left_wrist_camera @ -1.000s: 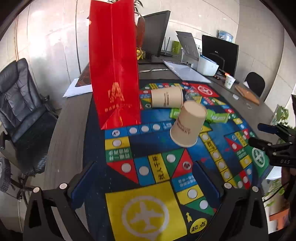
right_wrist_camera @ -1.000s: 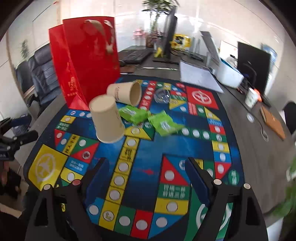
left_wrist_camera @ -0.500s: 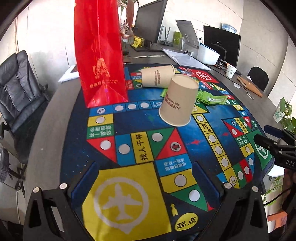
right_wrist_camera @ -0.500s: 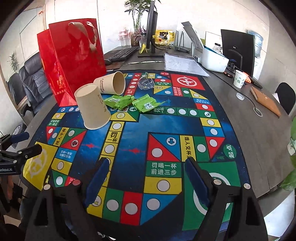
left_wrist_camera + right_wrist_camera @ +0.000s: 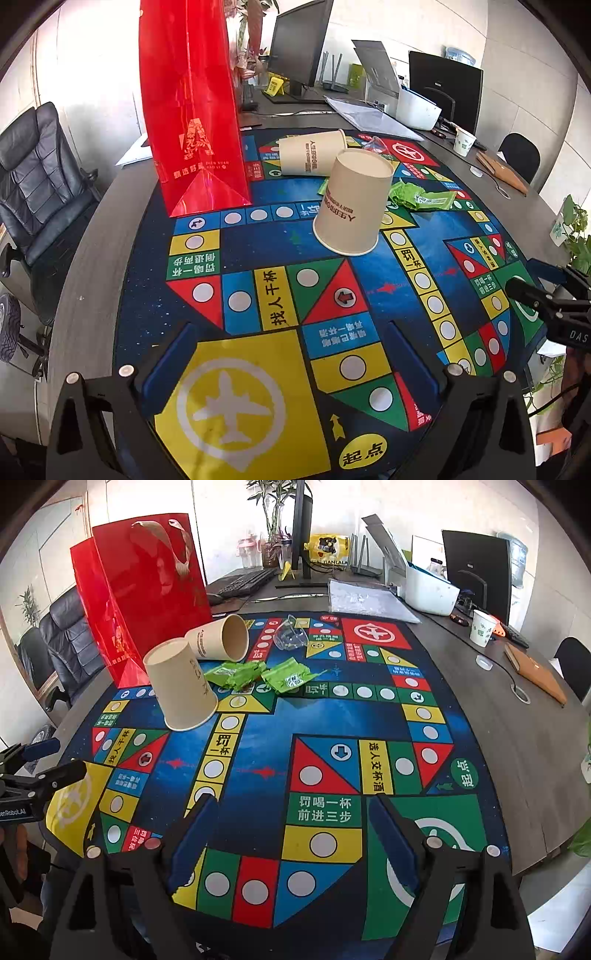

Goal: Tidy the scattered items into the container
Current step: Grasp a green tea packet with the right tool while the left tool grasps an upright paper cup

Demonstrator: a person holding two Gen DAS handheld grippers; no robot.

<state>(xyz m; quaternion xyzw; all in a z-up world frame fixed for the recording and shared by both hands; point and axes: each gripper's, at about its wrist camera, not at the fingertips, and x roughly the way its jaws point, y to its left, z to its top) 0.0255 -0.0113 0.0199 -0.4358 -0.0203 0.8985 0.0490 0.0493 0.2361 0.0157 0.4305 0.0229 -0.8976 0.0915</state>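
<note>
A tall red gift bag stands upright at the far left of the game mat. An upside-down paper cup stands in front of it. A second paper cup lies on its side behind. Green wrappers lie beside the cups. A crumpled clear plastic cup lies further back. My left gripper is open and empty over the mat's near edge. My right gripper is open and empty, well short of the items.
The colourful game mat covers a dark desk. Monitors, a keyboard, papers, a white box and a small printed cup stand at the back. A black office chair stands left.
Both grippers have pulled back from the cups and bag, so the items look farther away. Both stay open. Nothing on the mat has moved.
</note>
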